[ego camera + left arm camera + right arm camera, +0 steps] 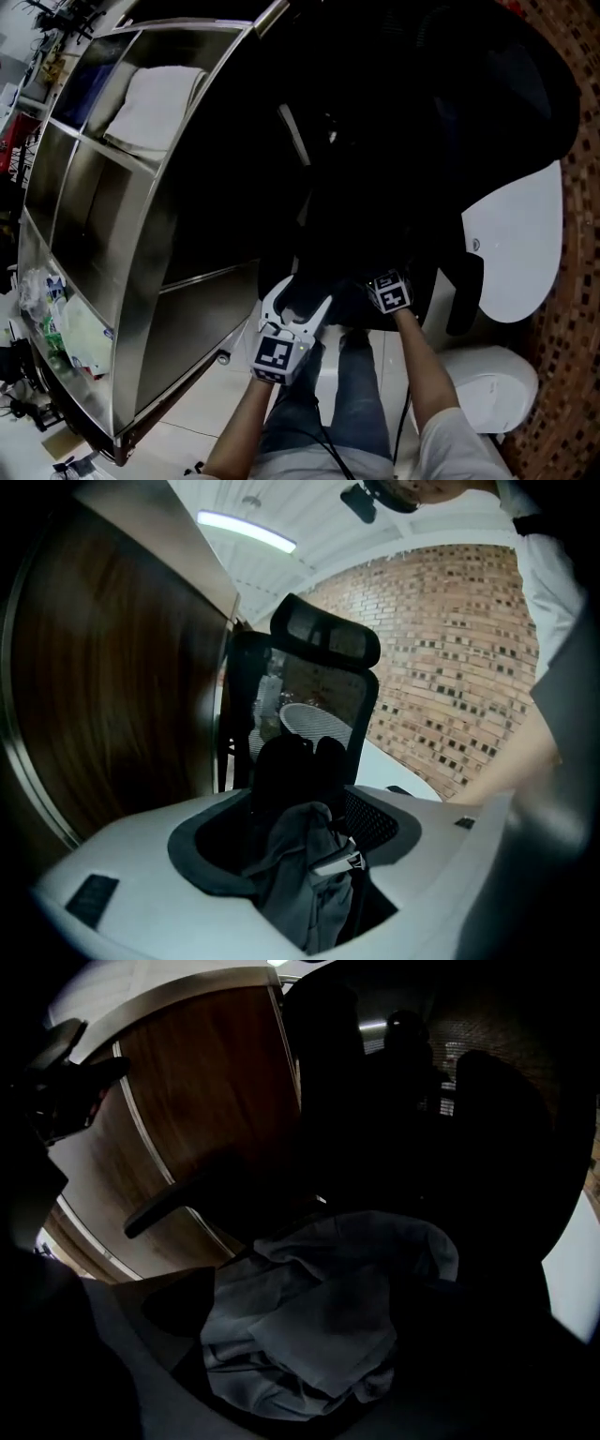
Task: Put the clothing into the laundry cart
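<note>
Cart: a steel laundry cart (141, 281) with open compartments filled the head view from 9 to 11 o'clock. A folded white cloth (155, 103) lay in its top compartment.

Left hand-held gripper: the left hand-held gripper (298, 305) sat at about 6 o'clock in the head view, its jaws closed together and pinching a dark grey garment (309, 892). The cloth bunched back toward the gripper's body.

Chair: a black office chair (422, 112) stood at 12 o'clock from both grippers, just beside the cart.

Right hand-held gripper: the right hand-held gripper (384, 281), at 3 o'clock from the left one, pointed steeply down with its jaws spread wide and gripping nothing.

Clothing: crumpled grey clothing (319, 1326) lay heaped on the dark chair seat below the open right jaws, with no pad pressing on it. Whether it was one piece with the left gripper's garment could not be told.

Surface: a white round surface (516, 244) showed at 3 o'clock, past the chair.

Step in hand: judged to be the pick-up; nothing dark had reached the cart.

Next move: it probably called for closing the right jaws on a thick fold of the heap, then lifting both grippers together toward 9 o'clock and clearing the cart's rim before release.
</note>
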Tool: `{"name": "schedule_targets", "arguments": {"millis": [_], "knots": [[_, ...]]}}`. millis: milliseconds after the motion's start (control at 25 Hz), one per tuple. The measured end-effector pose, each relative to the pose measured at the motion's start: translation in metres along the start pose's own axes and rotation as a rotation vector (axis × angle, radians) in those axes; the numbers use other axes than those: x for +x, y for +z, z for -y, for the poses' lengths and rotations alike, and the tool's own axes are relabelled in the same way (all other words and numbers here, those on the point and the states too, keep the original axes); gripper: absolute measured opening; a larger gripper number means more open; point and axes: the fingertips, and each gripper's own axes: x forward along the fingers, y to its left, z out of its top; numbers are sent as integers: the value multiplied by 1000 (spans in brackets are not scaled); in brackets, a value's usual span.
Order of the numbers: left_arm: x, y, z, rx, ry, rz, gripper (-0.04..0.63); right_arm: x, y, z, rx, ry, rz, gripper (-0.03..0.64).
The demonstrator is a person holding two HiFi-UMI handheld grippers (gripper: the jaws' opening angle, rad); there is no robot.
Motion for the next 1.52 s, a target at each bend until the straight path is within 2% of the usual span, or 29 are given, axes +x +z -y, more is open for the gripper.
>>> {"name": "schedule_targets", "arguments": {"millis": [40,120,240,360,480,640,1000,1040,1080,1160,1200,1360,1520], "knots": [[1,-9,-2,4,-4,-8,310,9,-9,7,-6,-20,-21,635],[4,-16,-8,-14,7,-10,310,26,-27,20,-23,-57,-66,640],[6,-24,-18,-33,37,-15,310,38,-15,32,-39,-94,-69,640],[6,-44,-26,-19,45,-34,310,56,-30,45,12,-134,-99,640],[7,-51,-28,-21,55,-53,310,78,-53,49,112,-148,-138,640],[10,-53,-31,-51,78,-55,310,103,-66,54,201,-153,-165,634],[10,-50,-32,-48,90,-43,310,114,-63,68,232,-207,-193,593],[9,-51,-31,-44,91,-46,310,112,-62,66,251,-204,-179,561],[6,-53,-30,-39,90,-52,310,109,-61,65,278,-205,-160,495],[2,-56,-27,-38,90,-60,310,104,-56,65,340,-211,-127,319],[0,-57,-26,-40,92,-58,310,104,-56,65,366,-208,-120,281],[-11,-56,-20,-47,90,-48,310,99,-66,58,441,-186,-119,185],[-21,-50,-16,-50,86,-41,310,75,-29,33,471,-90,10,161]]}}
